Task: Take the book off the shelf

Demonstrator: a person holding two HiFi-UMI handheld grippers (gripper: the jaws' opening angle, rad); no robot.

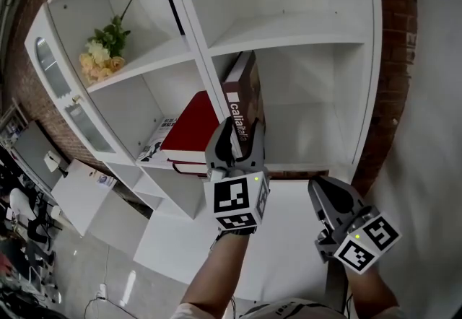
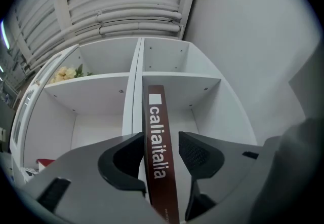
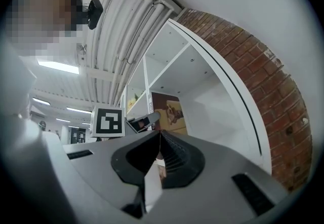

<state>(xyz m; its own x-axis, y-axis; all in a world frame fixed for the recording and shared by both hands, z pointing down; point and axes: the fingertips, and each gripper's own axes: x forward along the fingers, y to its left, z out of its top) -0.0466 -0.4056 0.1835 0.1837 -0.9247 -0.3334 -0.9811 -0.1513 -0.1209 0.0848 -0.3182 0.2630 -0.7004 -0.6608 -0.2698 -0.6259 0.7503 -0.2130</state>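
1. Lower right of the head view: the right gripper (image 1: 318,187) is hanging low in front of the white shelf (image 1: 289,36), well apart from any book. In its own view its jaws are meeting at the tips, with nothing between them.
2. Centre of the head view: the left gripper (image 1: 237,134) is reaching forward and up into the shelf. This gripper is the nearer one to the task's book.
3. In the left gripper view, its jaws are standing wide apart, one on each side of the brown book (image 2: 156,111). The spine is running straight up the middle between them. The left jaw is sitting just beside the spine, and a gap is showing at the right jaw, so the pads are not pressing yet.
4. The brown book is standing upright just right of the shelf's vertical divider. Its long axis is running up and down, with the white-lettered spine facing out towards the gripper.
5. Judging from this, the gripper only needs to be closing on the spine and then pulling back towards the person.
6. Left of the divider, a red book (image 1: 191,126) is lying flat on other printed matter.
7. Farther off, in the upper left of the head view, pale flowers (image 1: 101,54) are resting on a higher shelf.
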